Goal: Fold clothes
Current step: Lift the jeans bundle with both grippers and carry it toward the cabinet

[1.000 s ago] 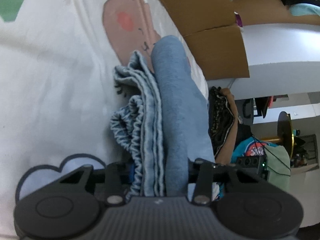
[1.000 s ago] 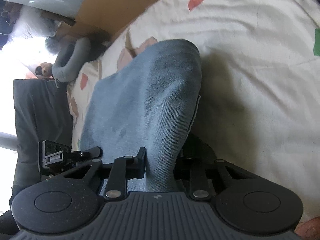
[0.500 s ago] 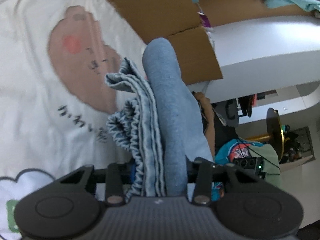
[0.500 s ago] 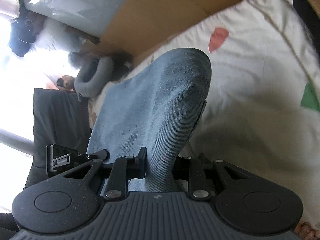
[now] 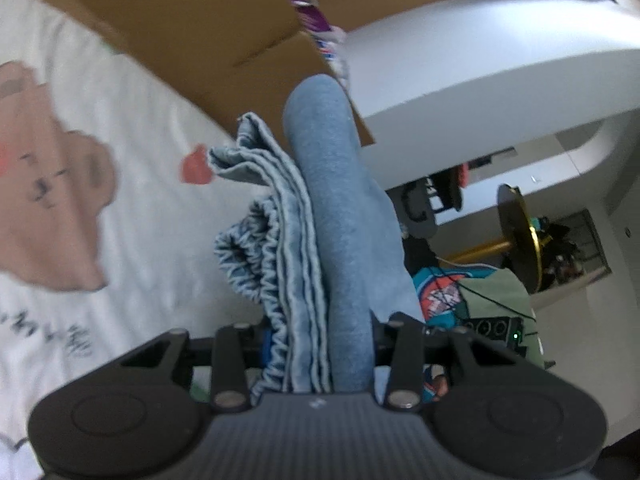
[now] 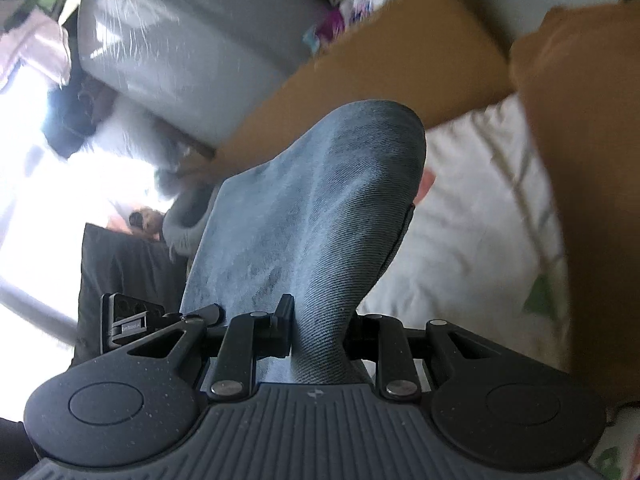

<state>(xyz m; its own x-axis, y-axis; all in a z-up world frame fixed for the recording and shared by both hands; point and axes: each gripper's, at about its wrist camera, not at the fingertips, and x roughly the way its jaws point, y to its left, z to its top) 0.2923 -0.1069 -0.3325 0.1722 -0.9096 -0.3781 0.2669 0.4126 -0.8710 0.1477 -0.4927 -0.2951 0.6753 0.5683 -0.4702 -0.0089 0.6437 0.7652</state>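
Bed: white printed bedsheet [image 5: 132, 216] fills the lower left of the left view; less of it shows than a second ago, and more of the room behind has come into sight.
Boxes: brown cardboard boxes [image 5: 192, 28] now crowd the top of both views, closer to the middle than a second ago.
Change: both cameras have tipped away from the bed, so I judge the garment is being lifted clear for its next fold or to be carried off.
Garment: blue denim garment [image 5: 340, 232], already in several layers, is off the sheet and gripped at both ends.
Left hand-held gripper [image 5: 320, 360]: clamped on the layered edges and gathered waistband [image 5: 256, 272].
Right hand-held gripper [image 6: 320, 344]: clamped on a smooth rounded fold of the same denim.
Left view only: stacked hems, gold round stand [image 5: 520, 236], teal printed cloth [image 5: 444, 292].
Right view only: bright window side, grey wrapped bulk [image 6: 192, 44], dark cushion [image 6: 128, 268].
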